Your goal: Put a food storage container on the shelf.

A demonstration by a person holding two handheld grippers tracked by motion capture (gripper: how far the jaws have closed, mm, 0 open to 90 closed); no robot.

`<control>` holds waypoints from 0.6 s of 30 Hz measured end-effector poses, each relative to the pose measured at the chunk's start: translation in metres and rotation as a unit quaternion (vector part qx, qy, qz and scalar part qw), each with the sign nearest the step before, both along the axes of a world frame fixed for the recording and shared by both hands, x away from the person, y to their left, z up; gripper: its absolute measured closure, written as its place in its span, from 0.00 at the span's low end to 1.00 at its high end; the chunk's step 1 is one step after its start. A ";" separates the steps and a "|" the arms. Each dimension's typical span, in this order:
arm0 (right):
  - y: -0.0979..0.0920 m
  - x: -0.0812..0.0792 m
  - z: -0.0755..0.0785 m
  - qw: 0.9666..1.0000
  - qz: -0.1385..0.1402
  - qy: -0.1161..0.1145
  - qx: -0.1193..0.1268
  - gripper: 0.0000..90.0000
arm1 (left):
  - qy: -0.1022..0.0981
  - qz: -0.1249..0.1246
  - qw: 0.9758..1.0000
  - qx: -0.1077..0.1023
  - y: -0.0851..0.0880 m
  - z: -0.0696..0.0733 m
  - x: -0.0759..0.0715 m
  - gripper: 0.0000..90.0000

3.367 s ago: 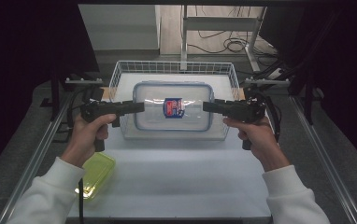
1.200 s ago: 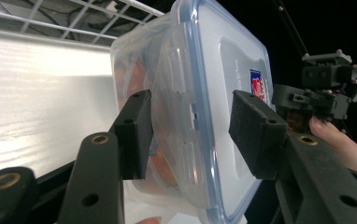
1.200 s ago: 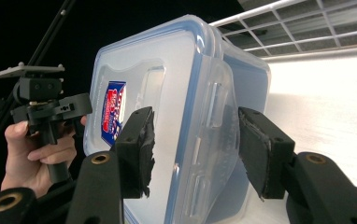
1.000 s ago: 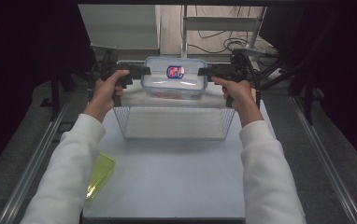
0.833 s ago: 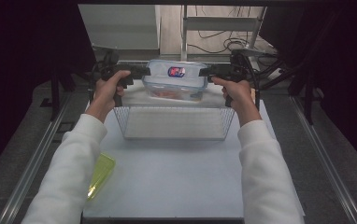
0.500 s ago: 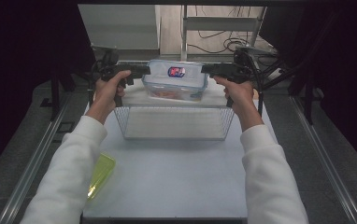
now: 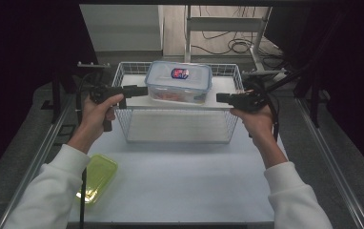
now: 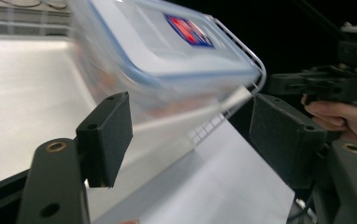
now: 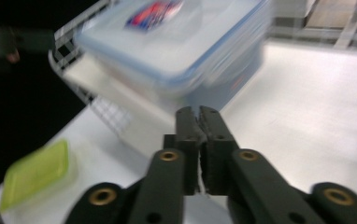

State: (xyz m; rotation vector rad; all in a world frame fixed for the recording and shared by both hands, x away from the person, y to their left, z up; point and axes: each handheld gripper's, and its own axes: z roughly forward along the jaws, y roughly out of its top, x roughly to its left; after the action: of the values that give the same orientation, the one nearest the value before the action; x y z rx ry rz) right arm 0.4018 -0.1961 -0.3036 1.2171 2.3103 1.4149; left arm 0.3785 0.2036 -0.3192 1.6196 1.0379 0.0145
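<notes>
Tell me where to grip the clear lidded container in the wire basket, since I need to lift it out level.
Take the clear container by its two short ends, under the lid's rim, with one gripper from each side. It lies long side across the wire basket, so both ends face the left gripper and right gripper. Come in above the basket's walls.

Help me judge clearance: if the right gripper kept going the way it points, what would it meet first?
Probably the clear lidded box in the wire basket: the shut right gripper aims at its near side, though blur hides the gap.
</notes>
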 end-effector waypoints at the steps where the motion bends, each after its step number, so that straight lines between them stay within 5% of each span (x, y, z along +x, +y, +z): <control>1: 0.004 -0.002 -0.004 1.000 0.008 -0.002 -0.008 0.99 | 0.000 0.000 1.000 0.000 0.000 0.000 0.000 0.32; 5: 0.024 -0.005 -0.014 0.999 0.030 -0.009 -0.035 0.99 | -0.010 -0.019 1.000 0.004 -0.006 -0.005 -0.017 0.31; 11: 0.049 0.001 -0.021 0.998 0.045 -0.014 -0.052 0.99 | -0.005 -0.028 1.000 0.008 -0.011 -0.014 -0.023 0.31; 18: 0.062 0.016 -0.024 0.998 0.017 -0.017 -0.064 0.99 | 0.000 -0.033 0.999 0.004 -0.010 -0.020 -0.026 0.31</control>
State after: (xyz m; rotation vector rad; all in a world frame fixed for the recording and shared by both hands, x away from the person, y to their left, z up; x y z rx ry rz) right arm 0.4180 -0.1337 -0.3273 1.1146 2.3684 1.2650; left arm 0.3529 0.1933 -0.3396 1.6599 0.9856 -0.0246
